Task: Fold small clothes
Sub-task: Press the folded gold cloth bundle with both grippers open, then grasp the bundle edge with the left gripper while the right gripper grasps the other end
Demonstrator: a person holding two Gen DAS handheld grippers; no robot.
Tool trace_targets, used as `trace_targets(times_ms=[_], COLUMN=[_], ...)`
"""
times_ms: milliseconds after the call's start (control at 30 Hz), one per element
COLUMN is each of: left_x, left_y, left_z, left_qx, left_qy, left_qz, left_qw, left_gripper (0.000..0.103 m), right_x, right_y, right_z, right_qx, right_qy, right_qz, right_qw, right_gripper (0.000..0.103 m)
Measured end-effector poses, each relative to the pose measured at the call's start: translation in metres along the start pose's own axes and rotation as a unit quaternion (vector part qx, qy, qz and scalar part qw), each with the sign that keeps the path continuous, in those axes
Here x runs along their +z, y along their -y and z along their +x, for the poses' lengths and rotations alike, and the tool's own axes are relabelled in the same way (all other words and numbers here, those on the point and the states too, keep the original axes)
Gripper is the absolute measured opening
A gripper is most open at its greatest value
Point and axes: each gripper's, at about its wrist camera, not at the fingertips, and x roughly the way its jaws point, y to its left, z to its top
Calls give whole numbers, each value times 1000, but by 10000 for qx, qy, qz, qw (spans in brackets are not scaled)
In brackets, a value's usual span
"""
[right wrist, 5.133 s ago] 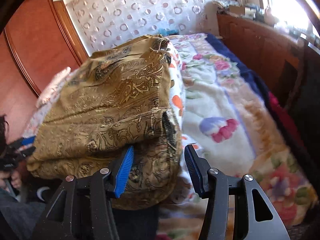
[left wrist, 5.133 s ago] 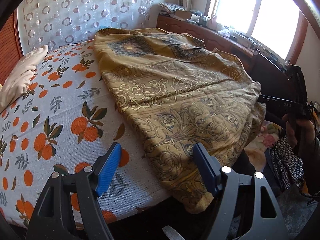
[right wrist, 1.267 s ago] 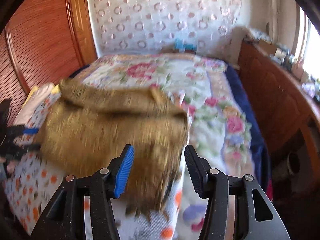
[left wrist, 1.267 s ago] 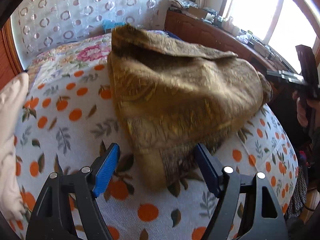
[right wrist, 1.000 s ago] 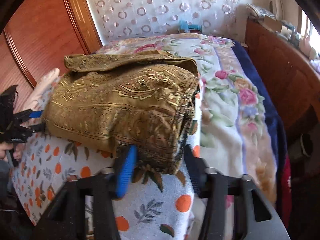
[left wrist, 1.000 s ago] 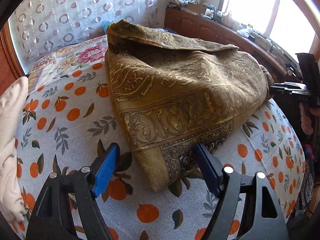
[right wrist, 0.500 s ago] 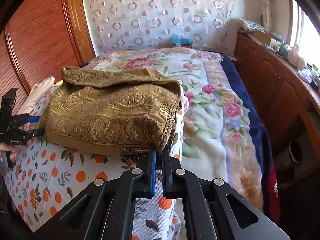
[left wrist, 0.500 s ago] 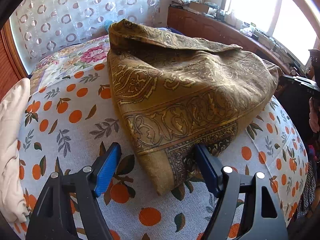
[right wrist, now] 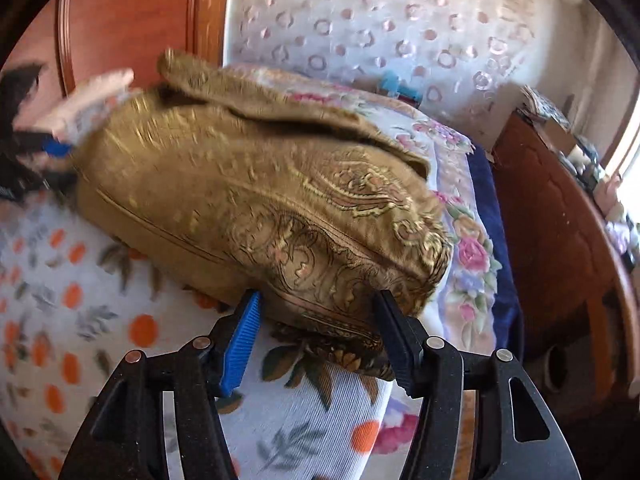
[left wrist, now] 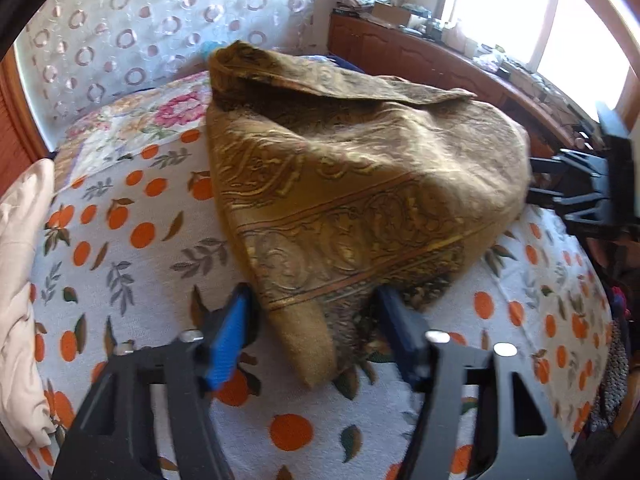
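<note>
A golden-brown patterned cloth (left wrist: 352, 184) lies folded in a thick bundle on the orange-print bed cover (left wrist: 132, 264). My left gripper (left wrist: 316, 332) is open, with the cloth's near corner lying between its fingers. My right gripper (right wrist: 318, 336) is open too, and its fingers stand on either side of the cloth's (right wrist: 256, 200) other end. The right gripper also shows in the left wrist view (left wrist: 576, 196) at the cloth's far right edge. The left gripper appears blurred in the right wrist view (right wrist: 36, 152) at the far left.
A cream pillow (left wrist: 20, 280) lies at the left of the bed. A floral blanket (right wrist: 468, 248) covers the bed beyond the orange print. A wooden cabinet (right wrist: 560, 240) with clutter stands along the window side. A curtain with ring pattern (left wrist: 120, 32) hangs behind.
My right gripper was shut at the cloth's edge half a second ago and is now open around that end. The left gripper has moved closer to the cloth's near corner.
</note>
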Motion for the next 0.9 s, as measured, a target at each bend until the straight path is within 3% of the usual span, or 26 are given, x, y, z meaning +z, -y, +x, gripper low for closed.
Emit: trace_targets(times_ms=[33, 133, 200, 267, 333, 433, 567, 700, 900], left_x=[0, 2, 4, 5, 8, 16, 34, 72, 125], left_y=[1, 4, 5, 9, 13, 15, 17, 20, 28], left_z=[0, -1, -2, -5, -10, -25, -54, -90, -180], left_qx=[3, -83, -180, -201, -161, -203, -255, -181, 7], left_qy=[-13, -1, 10, 39, 117, 315, 594, 947, 1729], left_qz=[-4, 51, 59, 103, 186, 169, 262, 443, 740], left_qw=[10000, 10000, 9998, 9997, 9996, 9992, 9976, 9944, 9822], left_gripper=[53, 35, 17, 11, 9, 8, 8, 8, 8], right_x=[2, 7, 9, 9, 9, 10, 24, 66, 125], right_y=[1, 5, 12, 18, 15, 2, 6, 23, 43], right_z=[1, 4, 7, 10, 9, 5, -12, -56, -137], right_qx=[31, 124, 258, 633, 688, 325, -6, -446, -834], right_qy=[30, 30, 39, -27, -11, -15, 259, 776, 1449], right_qz=[-40, -183, -195, -76, -205, -479, -319, -207, -135], right_qw=[10000, 9998, 9995, 9980, 9974, 9983, 9992, 9958, 9858], right_gripper=[60, 60, 58, 40, 19, 6, 5, 4, 4])
